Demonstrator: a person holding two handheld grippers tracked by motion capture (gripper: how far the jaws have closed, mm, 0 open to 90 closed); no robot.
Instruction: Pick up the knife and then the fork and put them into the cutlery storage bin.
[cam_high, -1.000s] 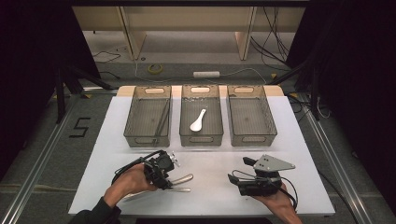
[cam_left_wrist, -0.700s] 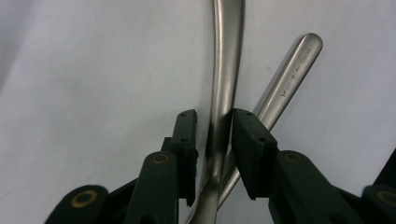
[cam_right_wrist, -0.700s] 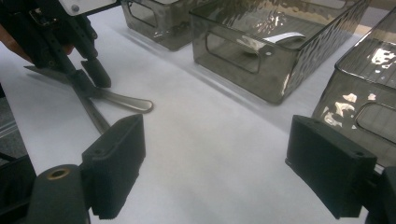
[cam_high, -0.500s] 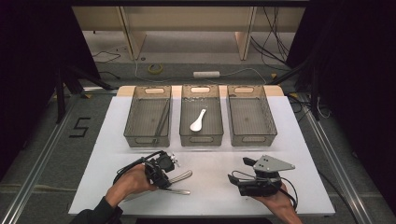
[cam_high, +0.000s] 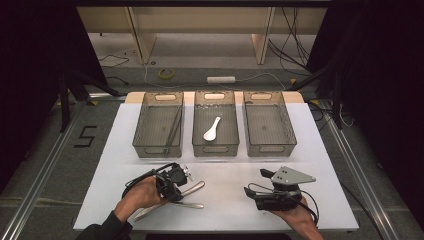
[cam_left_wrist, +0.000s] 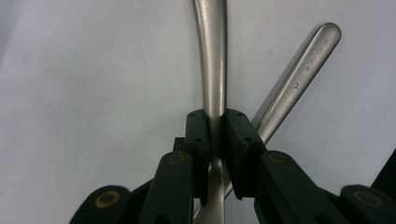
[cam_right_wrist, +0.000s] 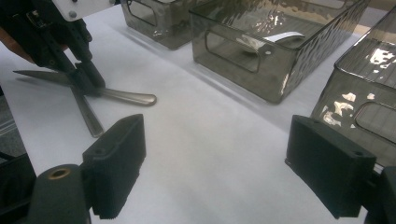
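Now a steel utensil handle (cam_left_wrist: 212, 70) lies on the white bench (cam_high: 230, 170), just in front of the left of three clear bins (cam_high: 159, 125), crossed over a second steel handle (cam_left_wrist: 299, 79). The left gripper (cam_left_wrist: 215, 123) has just been closing and is clenched on that first handle. Well to the right of that bin, the right gripper (cam_right_wrist: 215, 154) rests released, jaws wide apart. The middle bin (cam_high: 215, 122) beside it holds a white spoon (cam_high: 211, 129).

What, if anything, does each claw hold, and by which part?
The left claw, just closing, grips a metal utensil by its handle, above a crossing second utensil. The right claw is open, holding nothing.
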